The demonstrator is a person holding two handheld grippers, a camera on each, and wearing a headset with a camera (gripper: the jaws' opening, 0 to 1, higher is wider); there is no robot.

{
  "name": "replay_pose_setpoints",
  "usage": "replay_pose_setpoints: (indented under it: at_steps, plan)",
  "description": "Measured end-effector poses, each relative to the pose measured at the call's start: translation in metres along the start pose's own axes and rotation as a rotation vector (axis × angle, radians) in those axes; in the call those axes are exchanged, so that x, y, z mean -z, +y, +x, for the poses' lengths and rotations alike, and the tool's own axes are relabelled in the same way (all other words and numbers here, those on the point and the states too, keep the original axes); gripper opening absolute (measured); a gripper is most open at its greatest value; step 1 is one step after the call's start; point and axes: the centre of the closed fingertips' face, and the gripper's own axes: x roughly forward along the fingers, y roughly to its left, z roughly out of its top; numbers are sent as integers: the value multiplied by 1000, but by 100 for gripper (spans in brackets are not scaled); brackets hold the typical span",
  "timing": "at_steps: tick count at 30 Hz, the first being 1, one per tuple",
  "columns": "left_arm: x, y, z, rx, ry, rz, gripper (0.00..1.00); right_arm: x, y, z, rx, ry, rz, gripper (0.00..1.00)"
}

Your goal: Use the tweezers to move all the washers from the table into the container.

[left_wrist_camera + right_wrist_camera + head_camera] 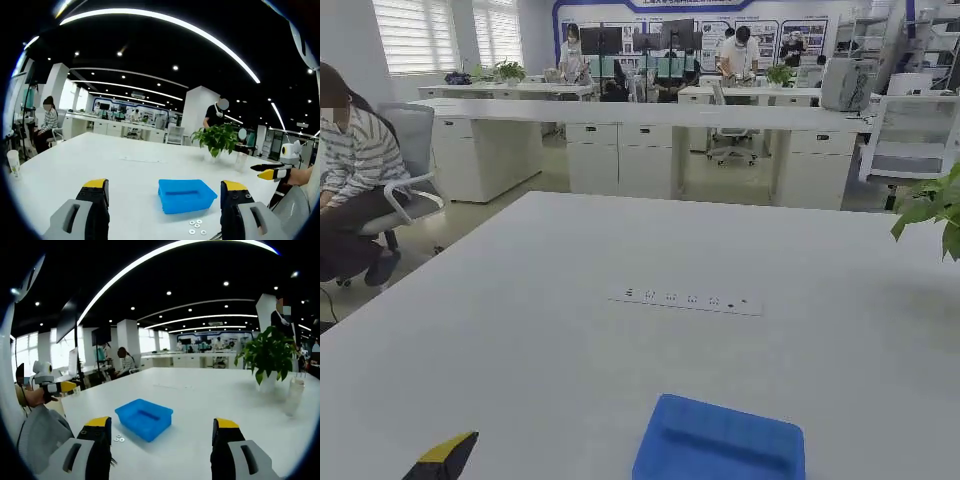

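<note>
A blue container (720,440) sits on the white table (570,340) at the near edge of the head view. Beside it, a yellow-and-black fingertip (448,455) of a gripper pokes in at the bottom left. My left gripper (164,186) is open and held above the table, facing the blue container (184,195). Several small washers (196,226) lie in a cluster just in front of it. My right gripper (162,422) is also open, with the container (144,418) ahead and the washers (119,439) beside its left jaw. Nothing sits between either pair of jaws.
A flush power strip (685,299) lies in the table's middle. A potted plant (217,139) and a cup (294,395) stand on the table beyond the container. A person sits on a chair (405,170) at the left. More desks and people fill the background.
</note>
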Motion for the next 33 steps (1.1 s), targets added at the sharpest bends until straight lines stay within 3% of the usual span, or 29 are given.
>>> replay_pose_setpoints:
  at_steps: [33]
  plan:
    - [1, 3, -1, -20, 8, -9, 92, -3, 3, 0, -4, 7, -5, 80]
